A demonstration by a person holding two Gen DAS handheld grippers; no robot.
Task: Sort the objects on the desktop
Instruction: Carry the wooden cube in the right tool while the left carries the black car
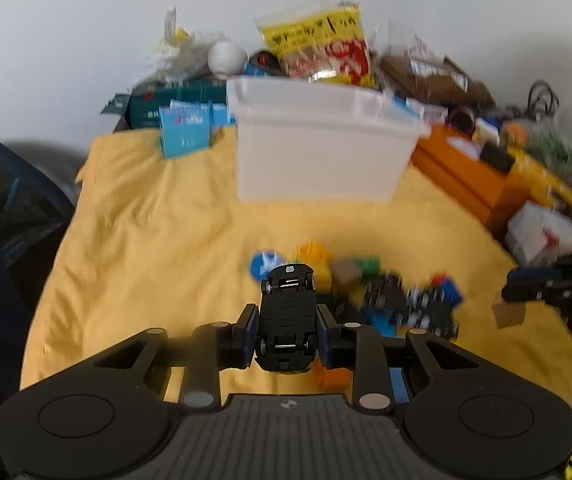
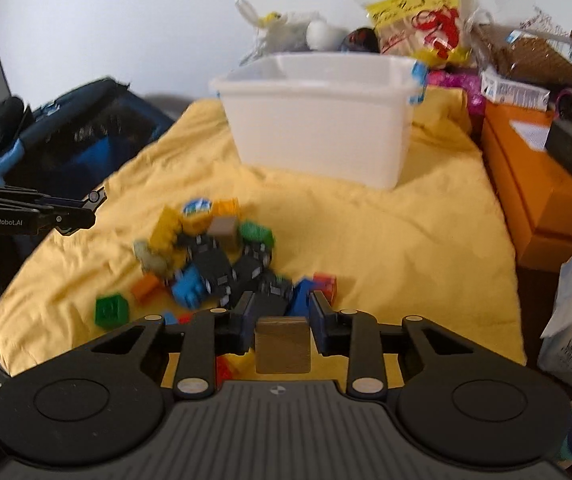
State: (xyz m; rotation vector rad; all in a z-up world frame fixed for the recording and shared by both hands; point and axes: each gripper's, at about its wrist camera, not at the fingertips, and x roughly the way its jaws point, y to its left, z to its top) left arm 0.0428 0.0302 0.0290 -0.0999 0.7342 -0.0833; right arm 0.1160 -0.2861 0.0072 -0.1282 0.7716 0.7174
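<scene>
- Your left gripper is clamped on a small black plastic toy car, held belly-up with its wheels and chassis facing the camera; the pads press its flanks, so a tilt on the way could let it slide out nose first.
- Your right gripper holds a plain brown wooden block between its pads, square-faced and smooth (a slick surface, I judge, that may slip under a light squeeze).
- The white plastic bin stands open at the far end of the yellow cloth, well apart from both loads; release early and the piece lands on the cloth or bounces off the rim.
- Both views are blurred, so judge your aim carefully before letting go.
- The heap of coloured building bricks and dark toy cars lies between you and the bin; a low pass could scatter it.
- The two grippers are near each other here, and reaching the bin together risks a knock.
</scene>
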